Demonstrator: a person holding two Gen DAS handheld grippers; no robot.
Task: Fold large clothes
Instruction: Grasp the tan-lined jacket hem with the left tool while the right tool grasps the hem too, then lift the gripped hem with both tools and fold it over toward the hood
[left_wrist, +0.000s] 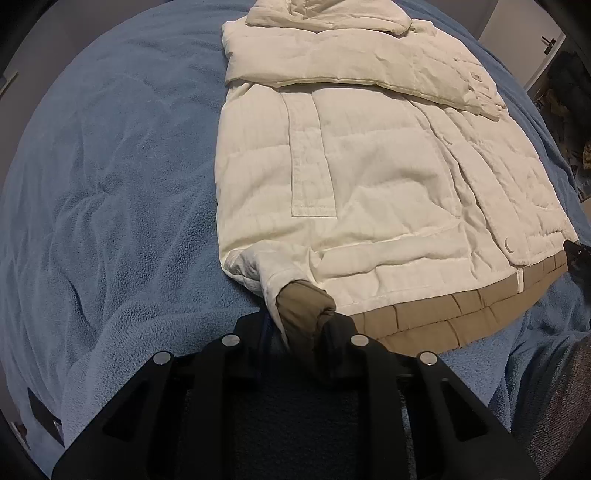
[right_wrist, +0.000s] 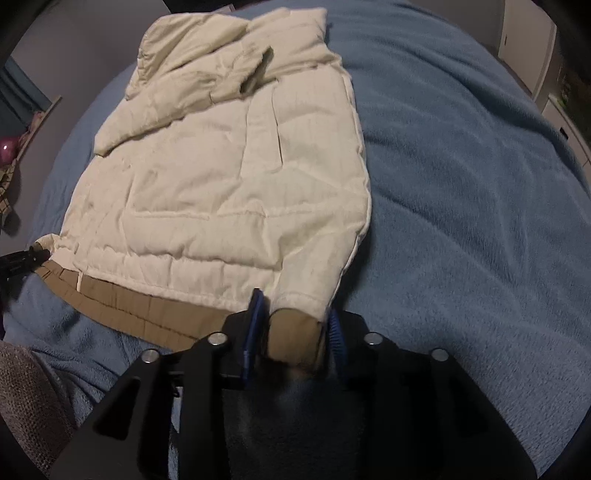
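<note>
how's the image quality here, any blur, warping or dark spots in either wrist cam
Left wrist view: strong fisheye bend, black corners, dim light; the jacket looks sharp, the left gripper dark. Right wrist view: same warping and black corners; jacket seams softer, and the tan corner at the right gripper smears below.

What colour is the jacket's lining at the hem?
Tan-brown lining, under the cream jacket; clearest in the left wrist view.

The setting is a home bedroom. The work surface is a bed covered by a soft blue fleece blanket (left_wrist: 110, 166), which fills most of both views and dents like a mattress. Around the bed edge stand a white cupboard door with a dark handle (left_wrist: 532, 48), a grey wall (right_wrist: 74, 40) and cluttered household belongings (left_wrist: 569, 107).
</note>
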